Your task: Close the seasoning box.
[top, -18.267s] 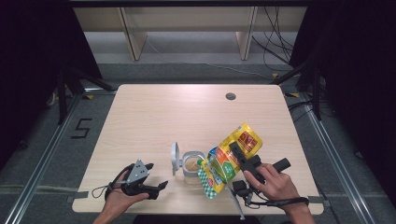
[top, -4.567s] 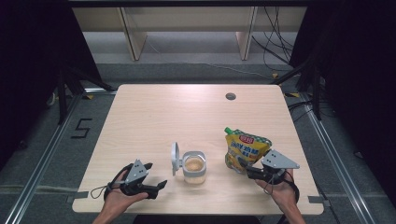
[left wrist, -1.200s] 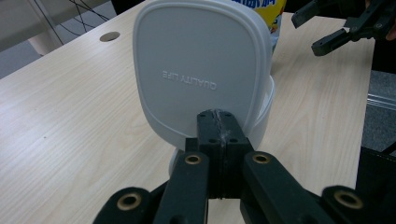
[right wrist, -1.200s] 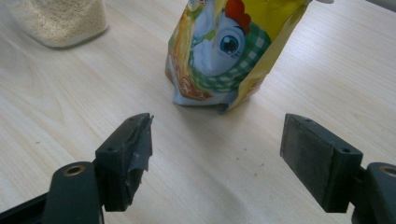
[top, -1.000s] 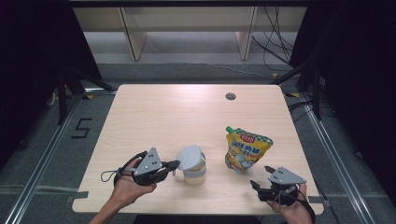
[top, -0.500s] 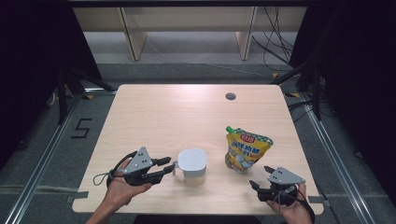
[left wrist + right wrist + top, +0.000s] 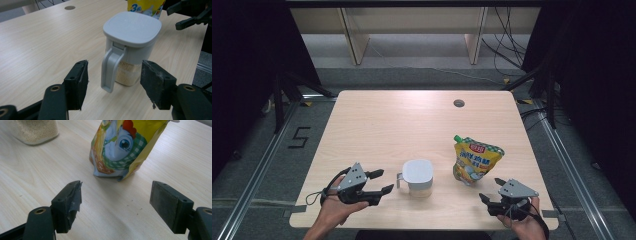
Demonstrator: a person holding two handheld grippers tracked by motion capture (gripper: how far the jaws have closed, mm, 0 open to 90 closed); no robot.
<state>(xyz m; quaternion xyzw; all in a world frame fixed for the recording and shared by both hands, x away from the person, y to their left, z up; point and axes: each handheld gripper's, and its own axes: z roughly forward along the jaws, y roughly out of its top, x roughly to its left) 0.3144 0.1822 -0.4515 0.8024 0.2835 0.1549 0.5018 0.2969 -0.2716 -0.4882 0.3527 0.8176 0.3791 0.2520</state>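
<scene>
The left gripper (image 7: 381, 181) rests low on the table (image 7: 412, 120), just left of the lidded container (image 7: 418, 176), its jaws having just been opening and now standing spread with nothing pressed between them. In the left gripper view the container's grey handle (image 7: 111, 67) hangs in the gap ahead of the jaws, clear of both pads (image 7: 79, 80). The lid (image 7: 132, 28) lies flat and shut over the clear body, which holds a layer of pale granules (image 7: 127, 73) at the bottom. The spread jaws and the seated lid suggest the closing of the container is finished and the left hand is letting go; with the handle turned toward that hand, the container sits where it can easily be picked up again.

The right gripper (image 7: 493, 190) lies near the table's front right corner, jaws wide and empty, held in a resting hand. It points toward the yellow spouted pouch (image 7: 474, 162), which stands upright a little way off, near but not touching. The right gripper view shows the pouch's printed cartoon chicken (image 7: 120, 147) facing the jaws and, at the top left, a corner of the container. The pouch stands on its own base just right of the container, apart from it, its green cap (image 7: 457, 138) up. That placement reads as parked: close to the container for pouring, yet set aside so it cannot tip against it.
</scene>
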